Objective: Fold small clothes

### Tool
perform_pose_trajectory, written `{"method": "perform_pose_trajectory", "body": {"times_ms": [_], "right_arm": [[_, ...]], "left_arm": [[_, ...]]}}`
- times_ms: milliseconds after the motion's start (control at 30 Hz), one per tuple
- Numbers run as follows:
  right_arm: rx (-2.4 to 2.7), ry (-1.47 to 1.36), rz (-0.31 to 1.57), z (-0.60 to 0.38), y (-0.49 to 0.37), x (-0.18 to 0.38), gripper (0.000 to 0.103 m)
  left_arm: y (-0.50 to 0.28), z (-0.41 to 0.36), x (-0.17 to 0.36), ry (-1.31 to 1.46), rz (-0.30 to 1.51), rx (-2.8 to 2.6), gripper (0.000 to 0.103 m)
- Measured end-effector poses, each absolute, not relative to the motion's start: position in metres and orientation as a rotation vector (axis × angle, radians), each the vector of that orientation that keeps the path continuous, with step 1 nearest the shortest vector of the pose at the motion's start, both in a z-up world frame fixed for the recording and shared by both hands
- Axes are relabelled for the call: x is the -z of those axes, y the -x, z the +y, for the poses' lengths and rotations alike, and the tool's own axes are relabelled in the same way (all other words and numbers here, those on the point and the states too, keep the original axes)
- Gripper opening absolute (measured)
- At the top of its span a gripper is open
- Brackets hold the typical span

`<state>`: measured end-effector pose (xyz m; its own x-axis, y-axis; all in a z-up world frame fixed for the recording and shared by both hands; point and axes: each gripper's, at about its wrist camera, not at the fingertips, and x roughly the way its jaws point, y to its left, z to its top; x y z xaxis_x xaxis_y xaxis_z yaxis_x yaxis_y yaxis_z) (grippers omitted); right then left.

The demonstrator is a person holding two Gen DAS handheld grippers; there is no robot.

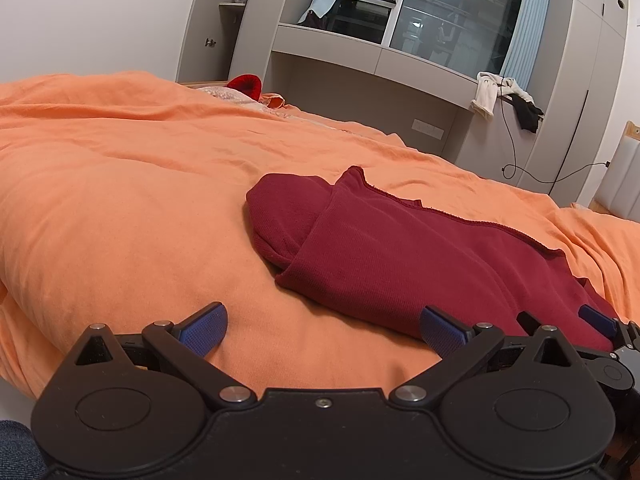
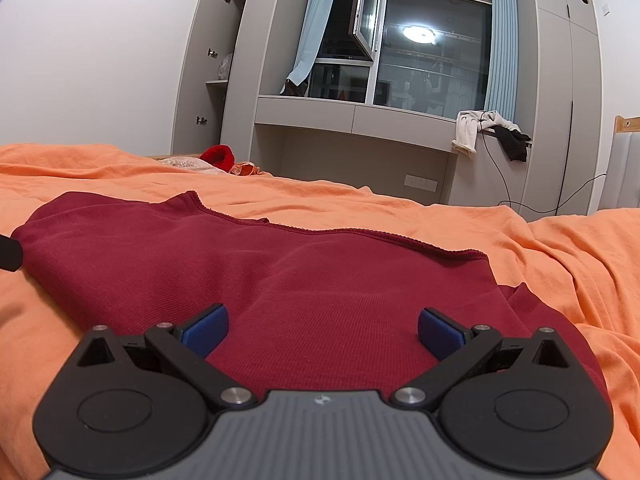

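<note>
In the left wrist view, the left gripper (image 1: 323, 330) is hovering low over the orange duvet (image 1: 120, 208), its 2 blue fingers (image 1: 204, 330) standing wide apart and gripping nothing. The dark red garment (image 1: 384, 256) is lying partly folded on the duvet, ahead and to the right, its near edge reaching the right finger. At the far right edge, the right gripper (image 1: 560, 320) is showing over the garment, with 1 blue pad visible. Beyond the bed, a window (image 1: 432, 4) is reflecting a ceiling lamp.

In the right wrist view, the right gripper (image 2: 323, 330) is sitting directly above the dark red garment (image 2: 256, 276), its 2 fingers (image 2: 440, 332) also spread wide with nothing between them. The garment is covering the middle of the orange duvet (image 2: 560, 248), its stitched hem running along the far side. White and black cloths (image 2: 492, 128) are hanging off a grey ledge by the window (image 2: 436, 52).
</note>
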<state>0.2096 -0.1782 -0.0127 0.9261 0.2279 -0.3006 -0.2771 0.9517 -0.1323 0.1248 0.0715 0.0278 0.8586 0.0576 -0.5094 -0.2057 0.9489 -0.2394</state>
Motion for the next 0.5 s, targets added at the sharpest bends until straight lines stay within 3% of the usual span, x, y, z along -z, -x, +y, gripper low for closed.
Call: {"method": "perform_pose_trajectory", "body": {"times_ms": [500], "right_arm": [[-0.261, 0.174, 0.287, -0.1785, -0.2097, 0.0125, 0.103]], "left_arm": [[-0.1243, 0.0745, -0.0285, 0.289, 0.527, -0.131, 0.102]]}}
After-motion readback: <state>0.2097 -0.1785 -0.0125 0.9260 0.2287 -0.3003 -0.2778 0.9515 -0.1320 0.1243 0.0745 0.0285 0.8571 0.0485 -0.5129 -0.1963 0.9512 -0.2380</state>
